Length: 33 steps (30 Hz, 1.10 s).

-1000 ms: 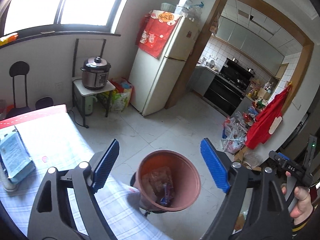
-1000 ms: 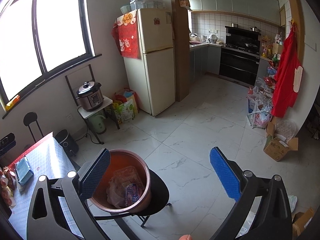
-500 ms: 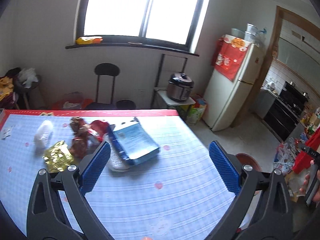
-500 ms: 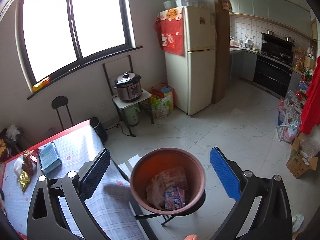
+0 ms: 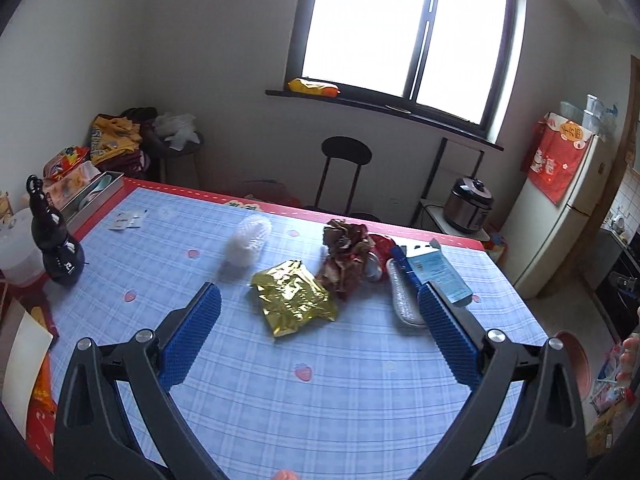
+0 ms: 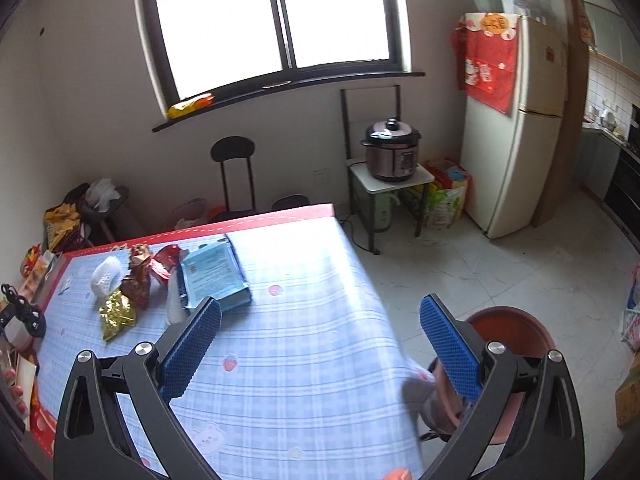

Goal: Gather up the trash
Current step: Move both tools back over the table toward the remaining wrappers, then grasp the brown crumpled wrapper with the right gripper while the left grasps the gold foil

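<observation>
- A dark bottle (image 5: 56, 248) stands upright at the far left edge of the worktop (image 5: 320, 392), beside a white container (image 5: 16, 248).
- A white crumpled wrapper (image 5: 248, 240) lies further in on the blue checked cloth, apart from the rest of the trash.
- A gold foil packet (image 5: 294, 298) lies flat near the middle of the worktop, just ahead of the left tongs (image 5: 318, 328), whose blue pads stand spread wide with nothing between them but bare cloth.
- A brown crumpled wrapper (image 5: 346, 256) sits touching the gold packet's far right corner, with a red wrapper (image 5: 380, 246) tucked just behind it.
- A silvery tray (image 5: 404, 300) and a light blue box (image 5: 440, 276) lie side by side to the right, the box partly overlapping the tray.
- In the right wrist view, the right tongs (image 6: 320, 334) hover over the worktop's right part, spread wide and gripping nothing.
- A red-brown bin (image 6: 516, 336) stands beyond the worktop's right edge, partly hidden behind the right tong's finger.
</observation>
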Tool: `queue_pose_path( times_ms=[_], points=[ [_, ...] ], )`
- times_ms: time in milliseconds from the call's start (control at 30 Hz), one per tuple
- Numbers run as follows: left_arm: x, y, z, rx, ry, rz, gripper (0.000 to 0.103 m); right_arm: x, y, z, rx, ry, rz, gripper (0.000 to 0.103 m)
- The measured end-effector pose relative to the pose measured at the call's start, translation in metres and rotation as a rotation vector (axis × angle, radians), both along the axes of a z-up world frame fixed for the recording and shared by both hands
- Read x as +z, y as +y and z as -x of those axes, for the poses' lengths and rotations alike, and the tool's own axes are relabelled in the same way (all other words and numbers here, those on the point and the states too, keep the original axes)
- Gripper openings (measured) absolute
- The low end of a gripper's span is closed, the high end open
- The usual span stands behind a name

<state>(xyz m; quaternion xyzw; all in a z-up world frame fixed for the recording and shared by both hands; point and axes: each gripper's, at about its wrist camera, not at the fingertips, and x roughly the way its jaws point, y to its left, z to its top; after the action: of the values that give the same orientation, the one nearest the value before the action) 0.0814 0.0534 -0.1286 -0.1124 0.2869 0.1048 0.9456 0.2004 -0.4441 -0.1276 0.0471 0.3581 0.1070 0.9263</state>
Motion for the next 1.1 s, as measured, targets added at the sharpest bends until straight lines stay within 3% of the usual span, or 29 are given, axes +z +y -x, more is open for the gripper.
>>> queue_pose_path(
  times_ms=[167, 400, 533, 600, 733, 833, 933, 1000, 1033, 1100],
  points=[
    [-0.022, 0.058, 0.012, 0.074, 0.015, 0.052, 0.097, -0.011, 0.100, -0.023, 0.140, 0.015, 0.034, 0.098],
    [-0.055, 0.126, 0.013, 0.143, 0.065, 0.086, 0.097, -0.038, 0.241, -0.075, 0.356, 0.040, -0.026, 0.098],
    [-0.074, 0.157, 0.014, 0.171, 0.090, 0.118, 0.097, -0.063, 0.327, -0.104, 0.459, 0.050, 0.033, 0.097],
    [-0.083, 0.171, 0.015, 0.192, 0.111, 0.127, 0.097, -0.078, 0.361, -0.120, 0.482, 0.072, 0.067, 0.091],
    [-0.100, 0.197, 0.024, 0.247, 0.140, 0.179, 0.097, -0.106, 0.396, -0.149, 0.431, 0.130, 0.079, 0.079],
    [-0.109, 0.211, 0.030, 0.268, 0.155, 0.209, 0.095, -0.122, 0.409, -0.164, 0.398, 0.157, 0.084, 0.078],
    [-0.115, 0.220, 0.031, 0.275, 0.177, 0.219, 0.084, -0.136, 0.418, -0.173, 0.381, 0.187, 0.124, 0.077],
    [-0.119, 0.223, 0.030, 0.275, 0.187, 0.236, 0.078, -0.142, 0.422, -0.174, 0.391, 0.214, 0.121, 0.068],
    [-0.120, 0.224, 0.028, 0.271, 0.190, 0.248, 0.077, -0.143, 0.423, -0.172, 0.392, 0.222, 0.131, 0.054],
    [-0.122, 0.222, 0.021, 0.257, 0.195, 0.266, 0.071, -0.141, 0.421, -0.164, 0.409, 0.221, 0.116, 0.047]
  ],
)
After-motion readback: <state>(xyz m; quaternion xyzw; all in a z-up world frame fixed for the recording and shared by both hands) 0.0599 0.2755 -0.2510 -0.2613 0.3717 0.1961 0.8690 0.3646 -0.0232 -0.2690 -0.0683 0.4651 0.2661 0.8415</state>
